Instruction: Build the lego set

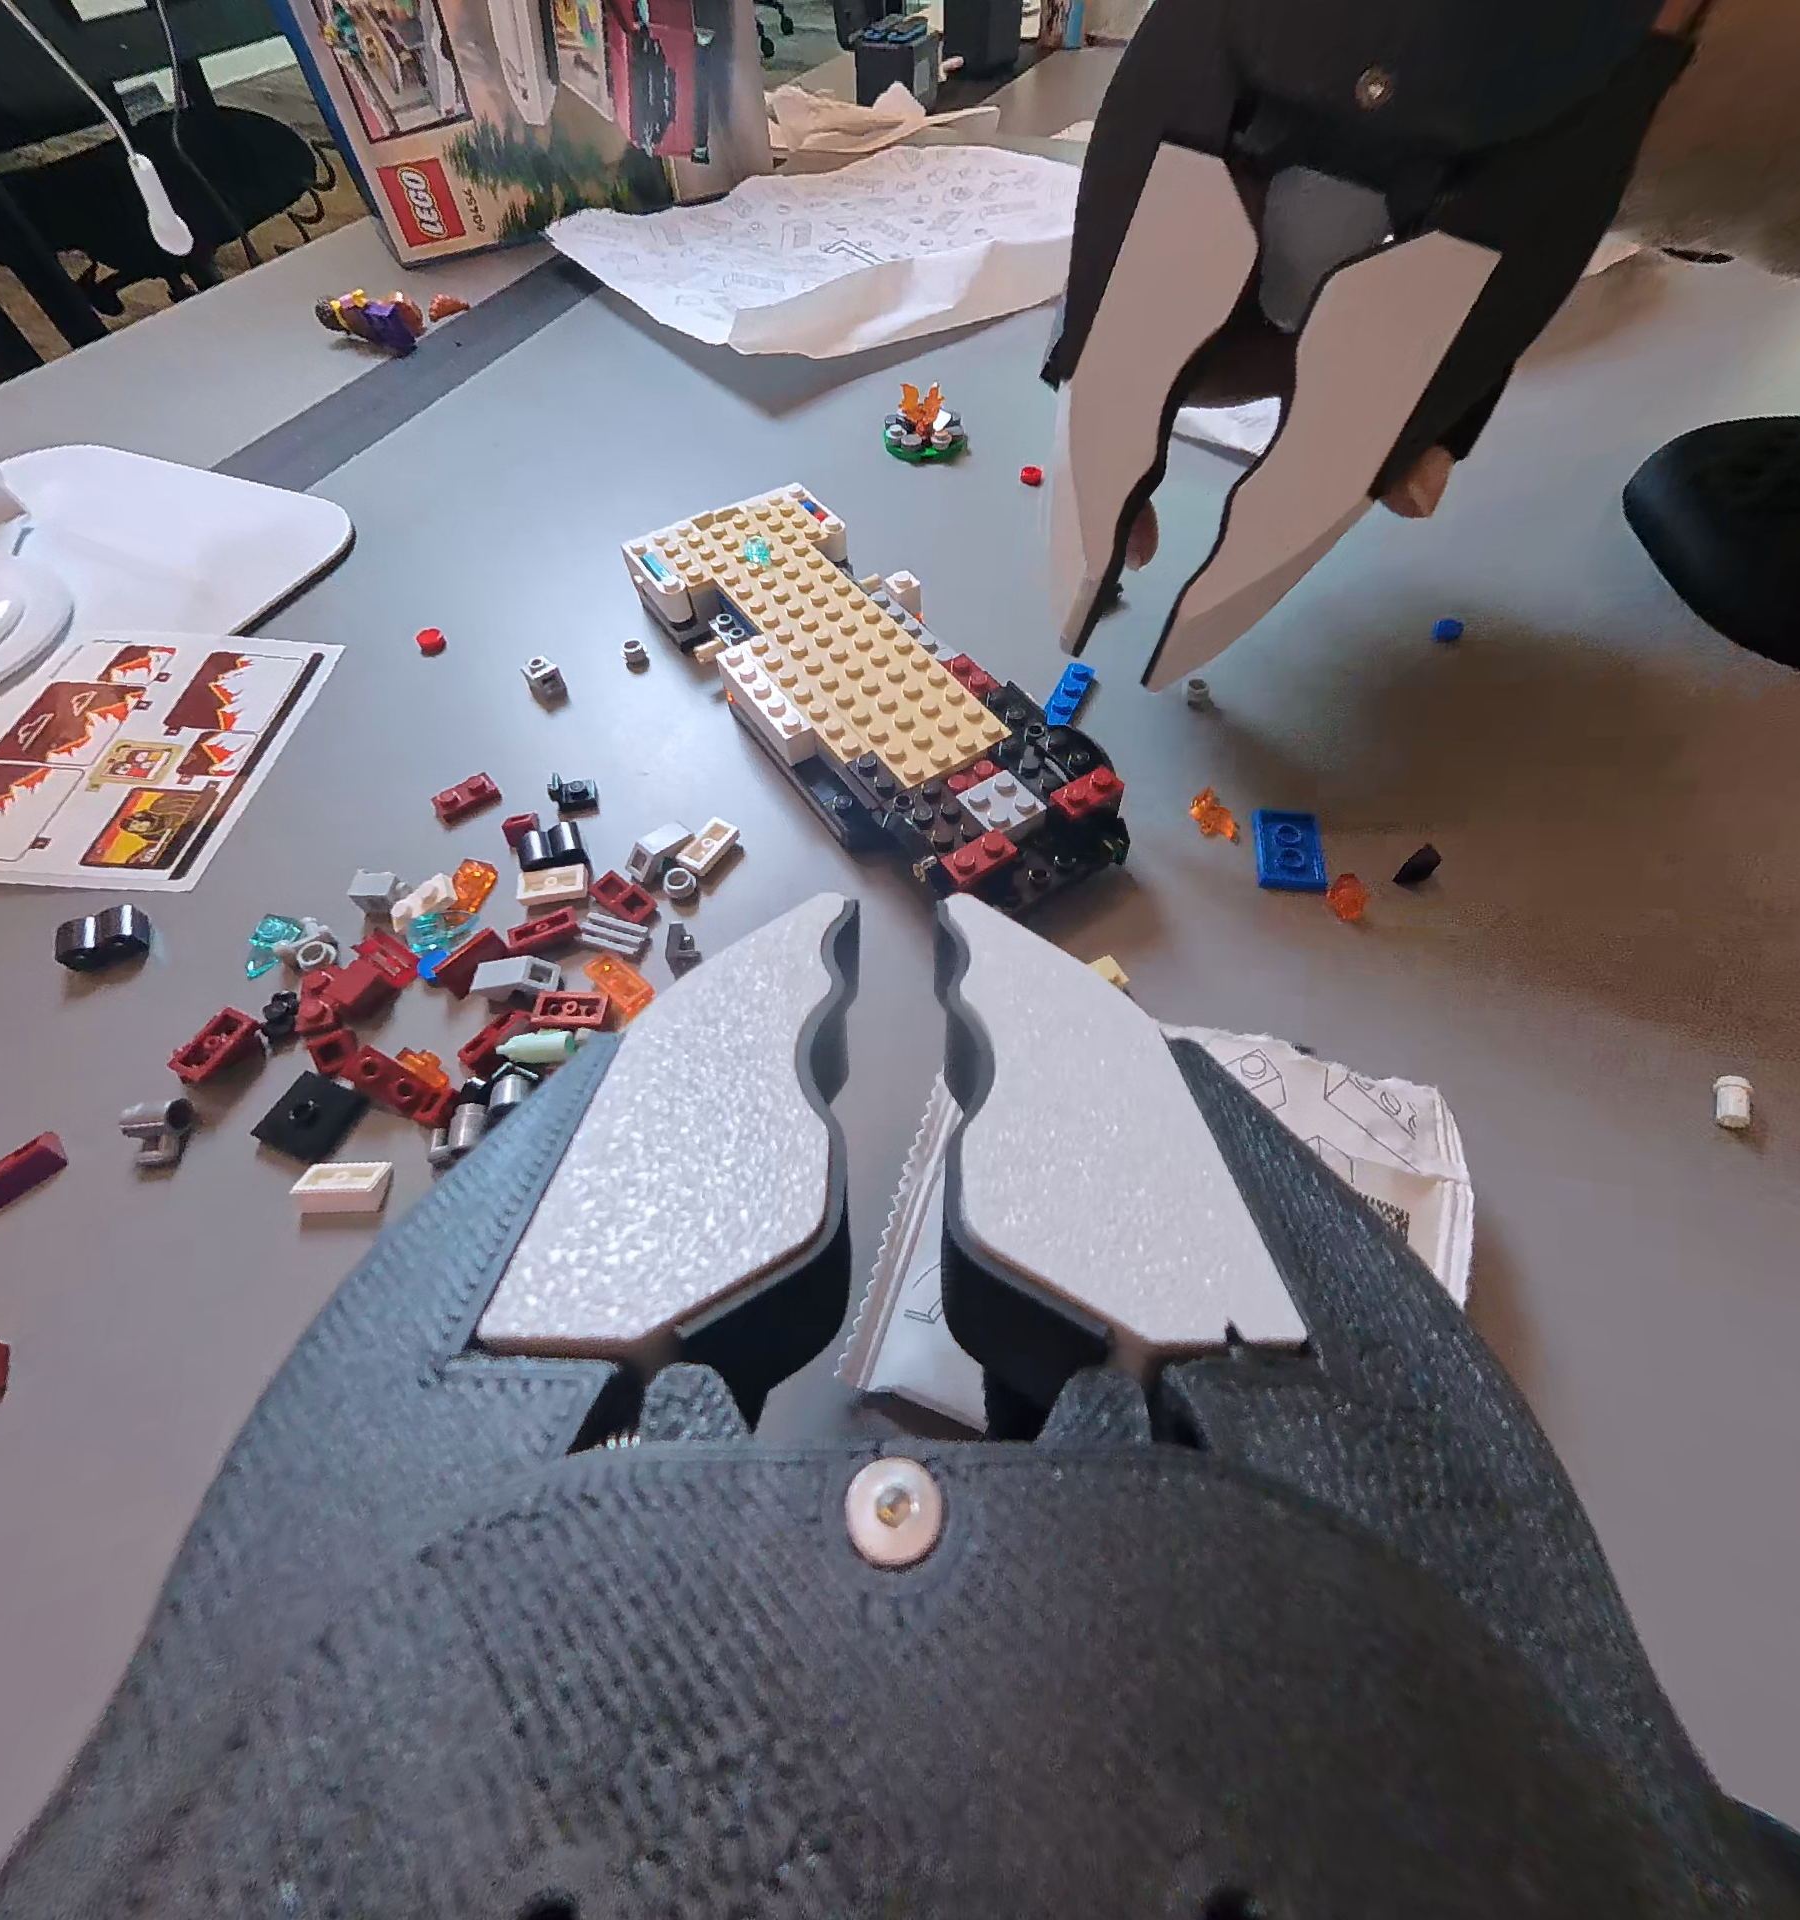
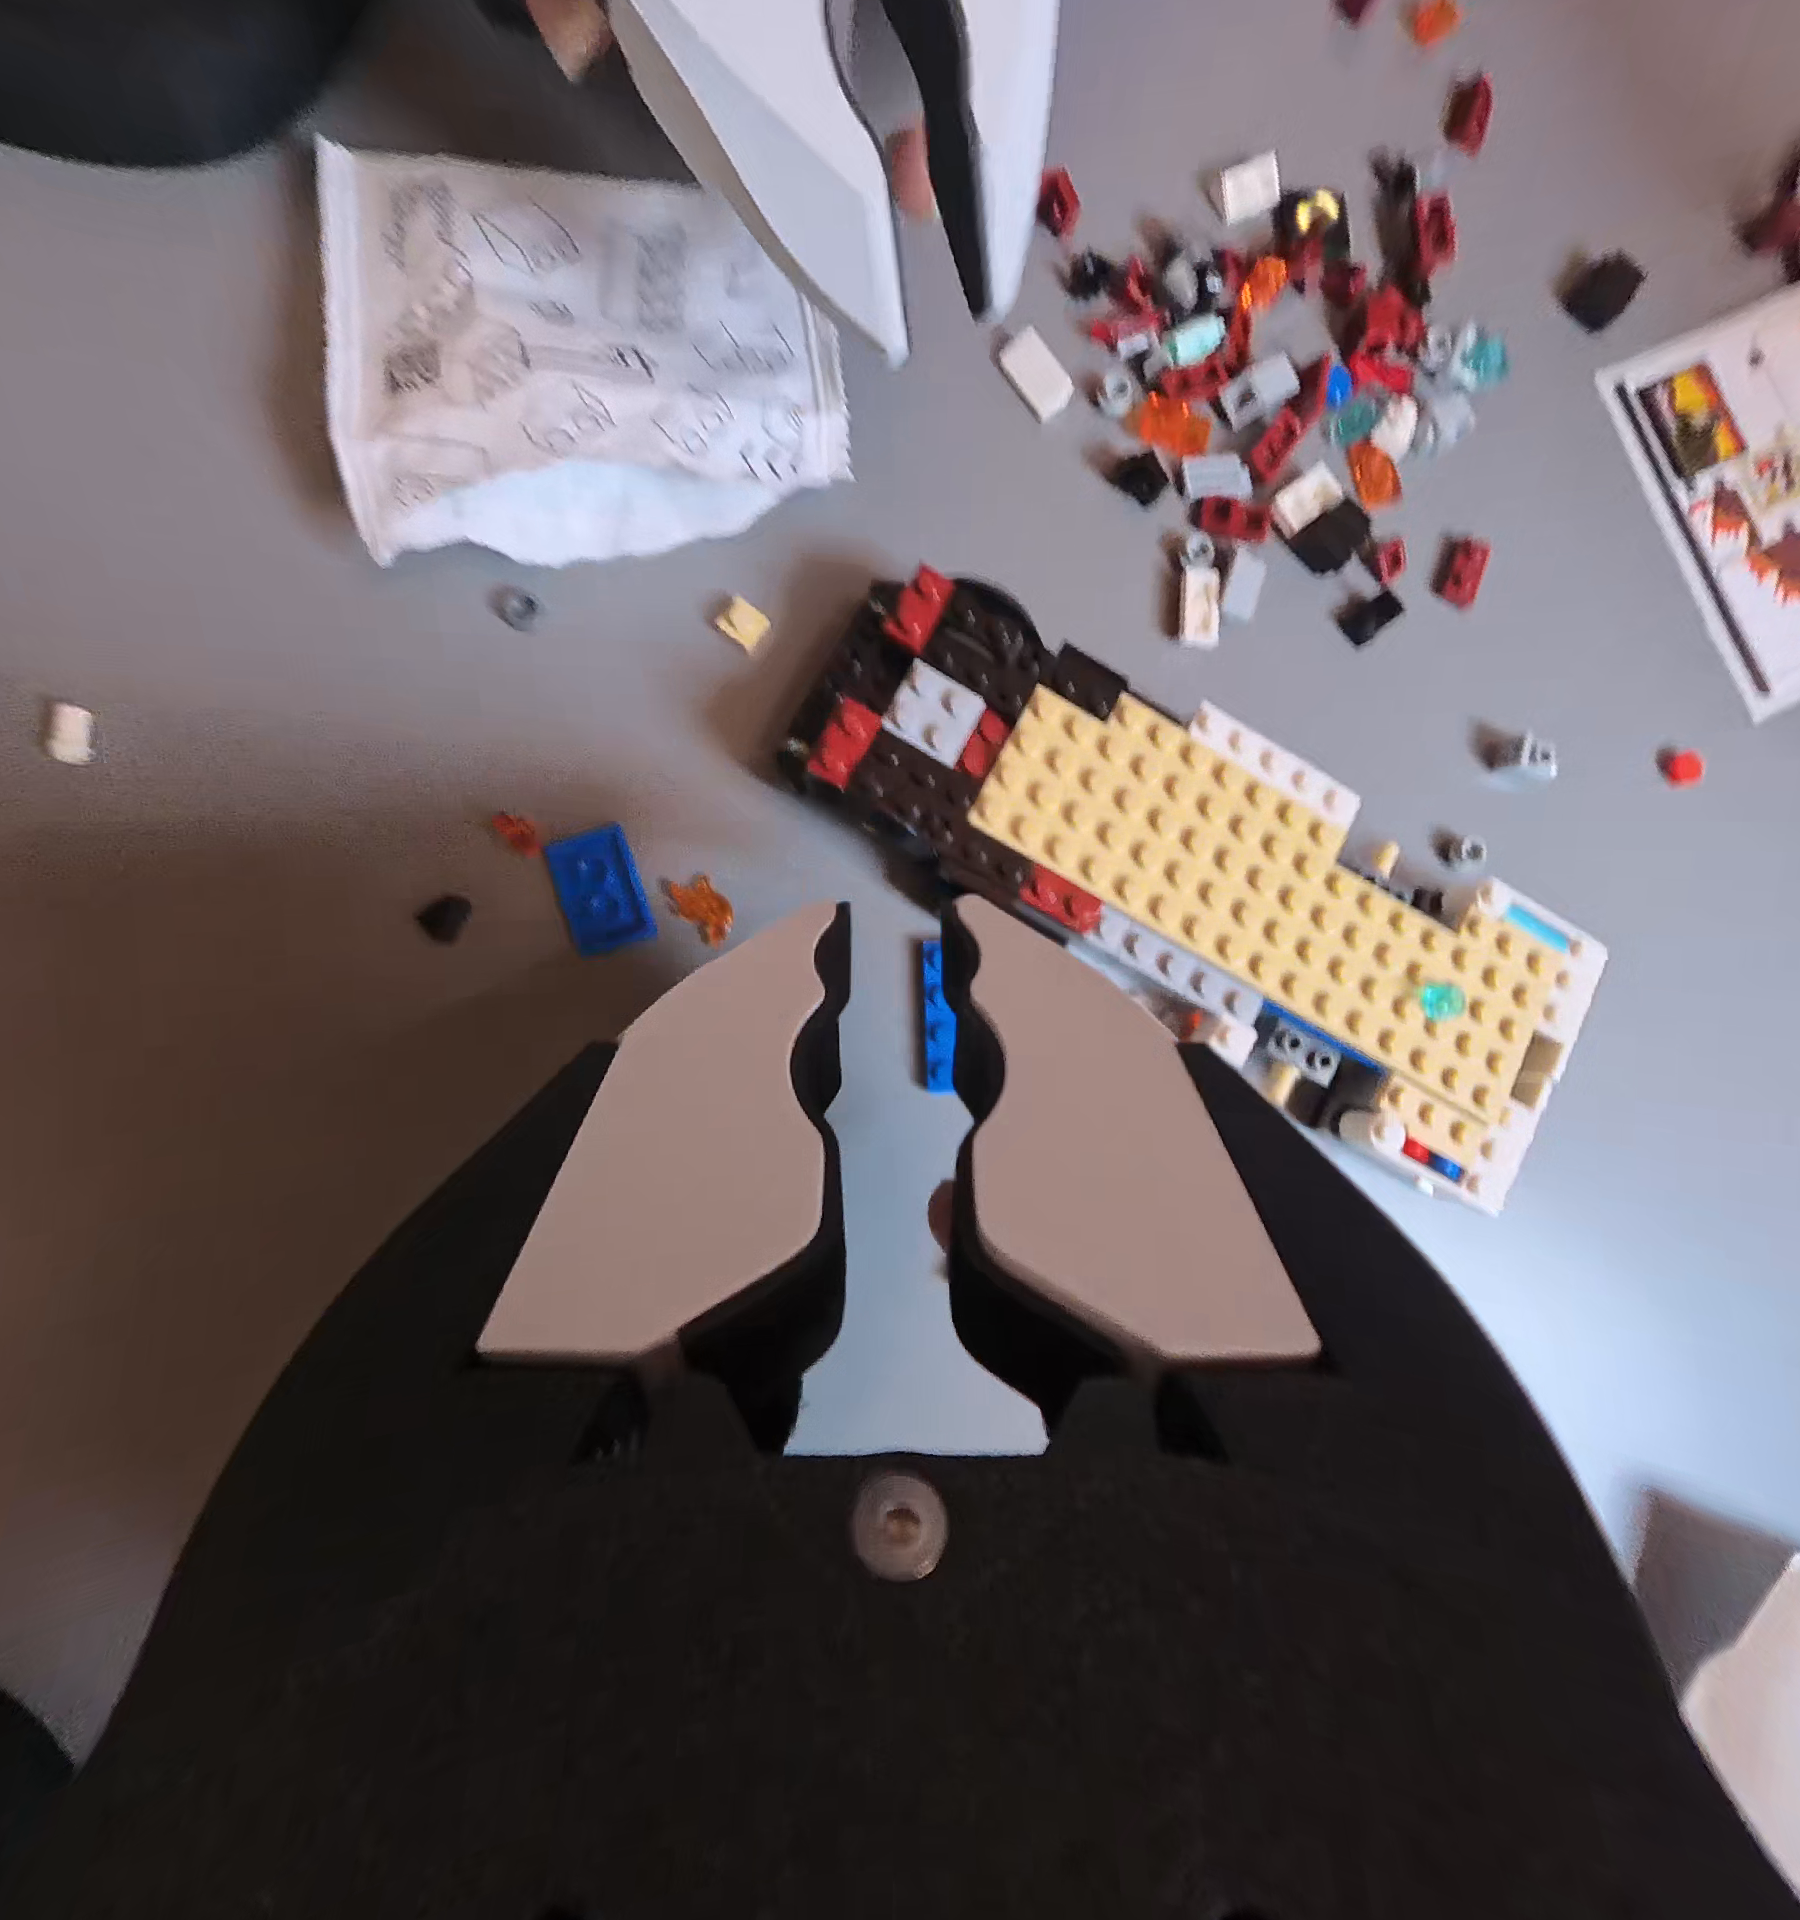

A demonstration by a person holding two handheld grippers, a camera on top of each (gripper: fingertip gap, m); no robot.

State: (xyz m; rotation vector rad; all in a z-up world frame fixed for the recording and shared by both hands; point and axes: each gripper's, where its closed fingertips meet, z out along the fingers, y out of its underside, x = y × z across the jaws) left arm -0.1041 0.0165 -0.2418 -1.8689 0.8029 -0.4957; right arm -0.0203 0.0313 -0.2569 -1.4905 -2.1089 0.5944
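Note:
A flat brick model (image 1: 854, 665) with a tan studded top and a black and dark red end lies mid-table; it also shows in the right wrist view (image 2: 1187, 831). My left gripper (image 1: 898, 914) hovers just short of its dark end, open and empty, with bare table between the fingers. It shows at the top of the right wrist view (image 2: 943, 327). My right gripper (image 2: 896, 914) is open and empty above a small blue plate (image 2: 937, 1018) that lies on the table beside the model. In the left wrist view the right gripper (image 1: 1124, 660) hangs just over that plate (image 1: 1070, 691).
A pile of loose small bricks (image 1: 439, 966) lies left of the model. A sticker sheet (image 1: 96, 758), a white stand (image 1: 148, 540), a toy box (image 1: 522, 125) and paper bags (image 1: 854, 249) ring the grey table. A blue plate (image 1: 1288, 849) and orange bits lie right. One gripper's finger ends stand about 10 cm off the other's.

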